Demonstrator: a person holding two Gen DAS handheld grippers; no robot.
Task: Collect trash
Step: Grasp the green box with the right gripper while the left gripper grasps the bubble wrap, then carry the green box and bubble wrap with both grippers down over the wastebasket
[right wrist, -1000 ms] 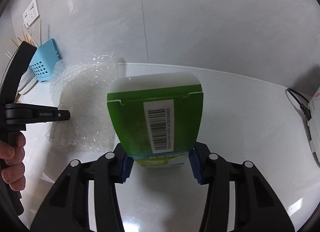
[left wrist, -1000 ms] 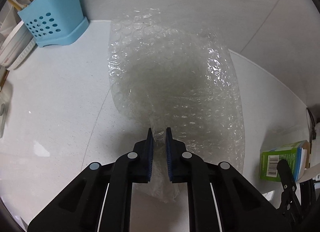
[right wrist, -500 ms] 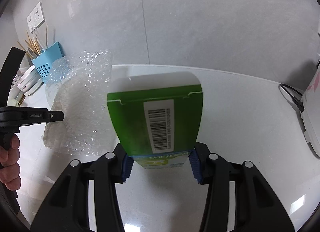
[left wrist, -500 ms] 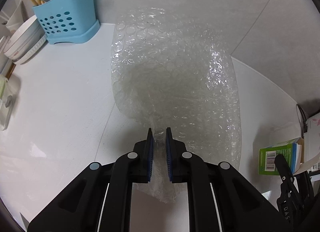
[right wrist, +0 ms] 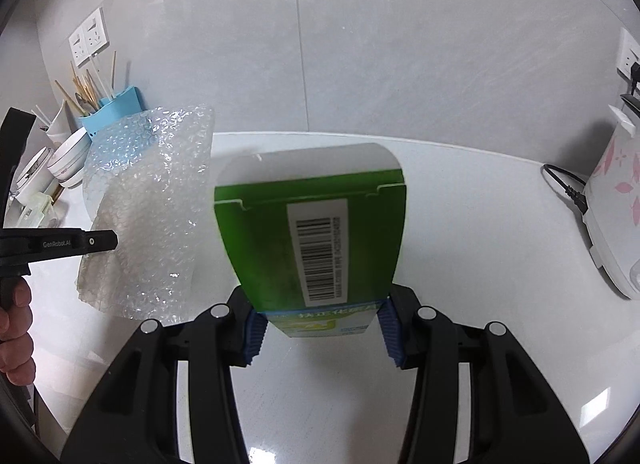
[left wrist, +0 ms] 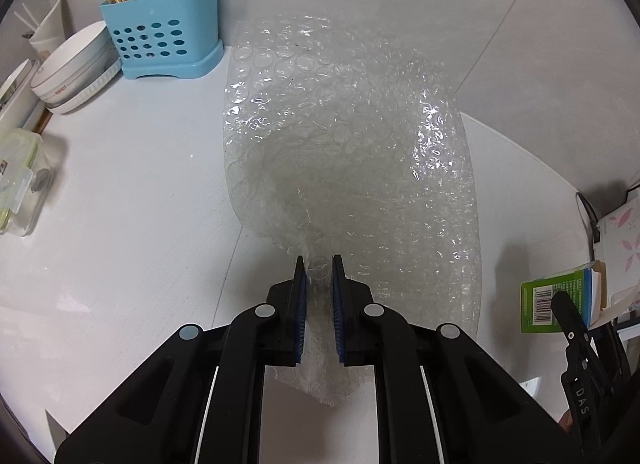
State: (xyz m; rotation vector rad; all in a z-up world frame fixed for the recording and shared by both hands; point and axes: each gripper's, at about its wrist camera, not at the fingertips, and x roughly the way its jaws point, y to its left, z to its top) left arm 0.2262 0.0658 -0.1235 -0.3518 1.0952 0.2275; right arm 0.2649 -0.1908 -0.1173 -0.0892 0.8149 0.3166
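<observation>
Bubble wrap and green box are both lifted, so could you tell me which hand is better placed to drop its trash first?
Neither clearly: the left gripper pinches the bubble wrap, the right gripper clamps the green box, and no bin shows.

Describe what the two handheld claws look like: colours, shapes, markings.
Both are black plastic. The left claw and right claw each have two angular fingers with ribbed blue pads and round silver pivot pins. White lettering reads "GenRobot.AI" on the left one's side; a bare hand grips it.
</observation>
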